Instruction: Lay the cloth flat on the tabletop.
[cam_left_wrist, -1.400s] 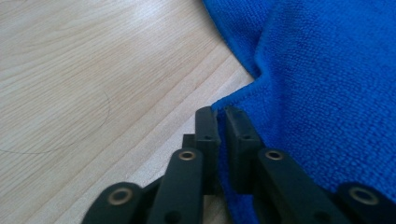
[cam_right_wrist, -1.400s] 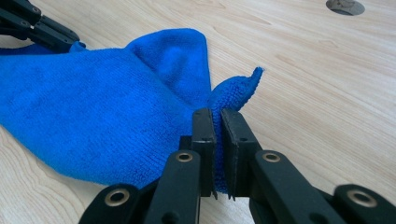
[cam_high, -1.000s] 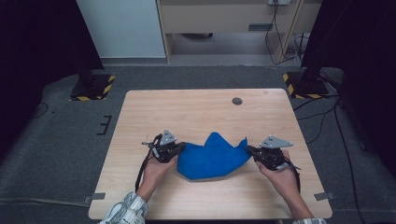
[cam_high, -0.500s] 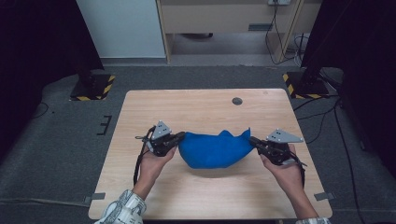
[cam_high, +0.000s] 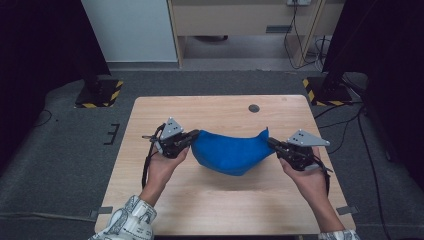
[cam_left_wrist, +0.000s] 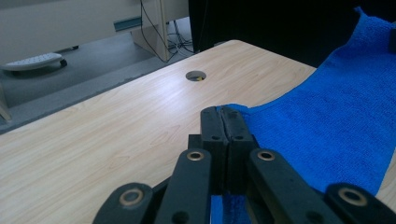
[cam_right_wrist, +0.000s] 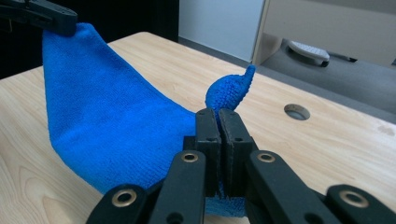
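Between both grippers, jaws clamped on opposite corners, the blue cloth (cam_high: 230, 152) sags, fuzzy and doubled.

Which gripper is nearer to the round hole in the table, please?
The right gripper is nearer. The hole lies just beyond it, slightly to its left, while the left gripper holds the cloth farther across the table.

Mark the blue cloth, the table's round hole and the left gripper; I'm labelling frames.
blue cloth (cam_high: 230, 152): high view, sagging middle.
round hole (cam_high: 254, 108): high view, its dark centre.
left gripper (cam_high: 196, 134): high view, jaw tips.
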